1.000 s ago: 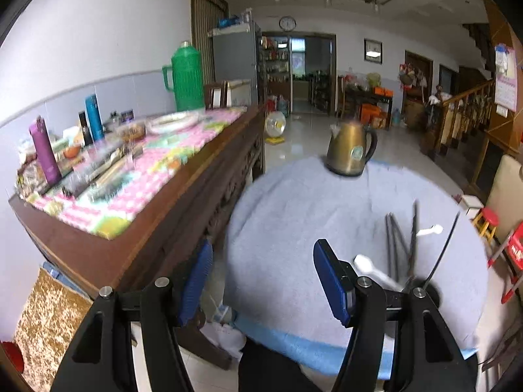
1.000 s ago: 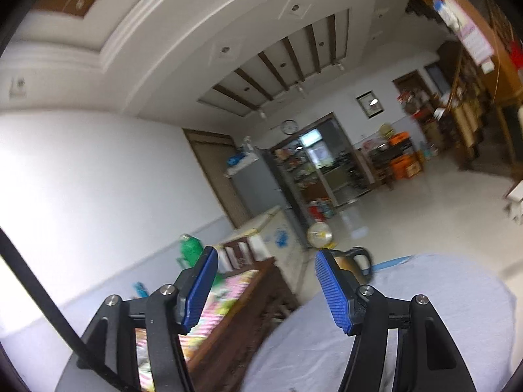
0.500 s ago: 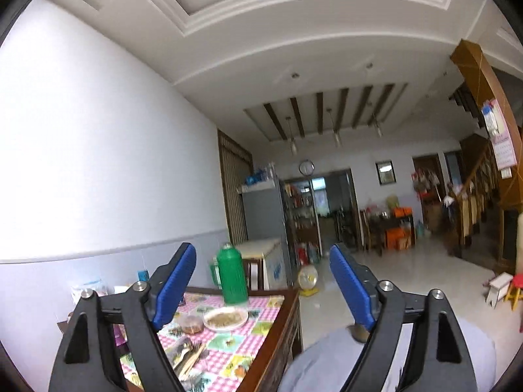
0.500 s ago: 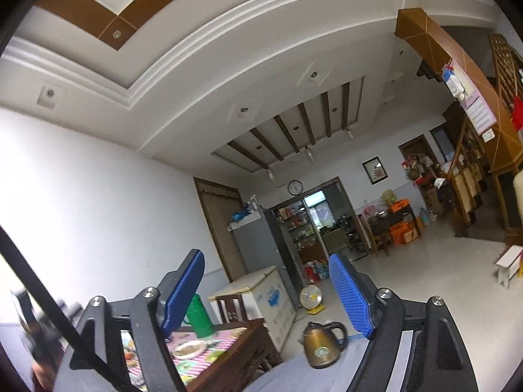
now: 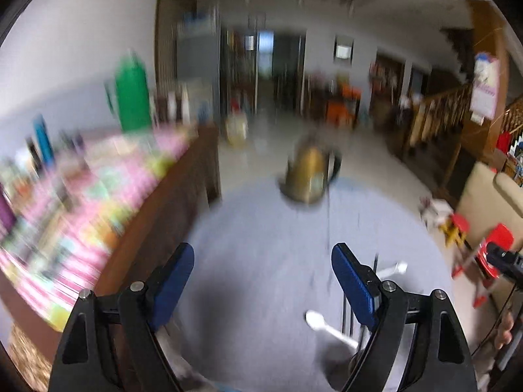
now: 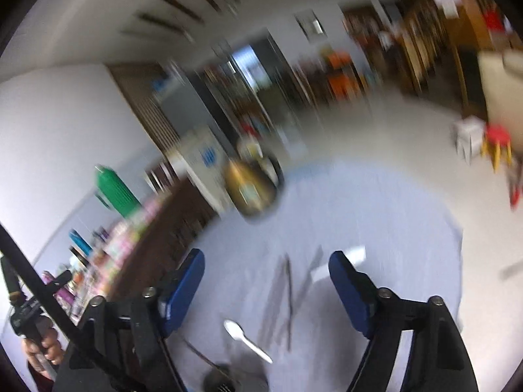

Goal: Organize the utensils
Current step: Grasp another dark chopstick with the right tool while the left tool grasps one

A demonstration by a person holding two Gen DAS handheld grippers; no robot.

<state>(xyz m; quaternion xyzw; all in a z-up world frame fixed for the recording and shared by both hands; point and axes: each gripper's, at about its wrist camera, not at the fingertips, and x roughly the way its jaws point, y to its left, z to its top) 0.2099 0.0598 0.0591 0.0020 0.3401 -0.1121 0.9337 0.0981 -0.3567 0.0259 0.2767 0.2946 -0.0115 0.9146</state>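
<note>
Both views are motion-blurred. A round table with a grey cloth holds a white plastic spoon, dark chopsticks and a second white spoon. My left gripper is open and empty above the near table edge, left of the utensils. My right gripper is open and empty above the chopsticks and spoon.
A brass kettle stands at the table's far side. A wooden sideboard with a pink checked cloth and a green thermos runs along the left. Red stools stand to the right.
Both grippers have swung down fast from facing the ceiling and the far room to facing the table. The utensils have come back into view. Both grippers stay open.
</note>
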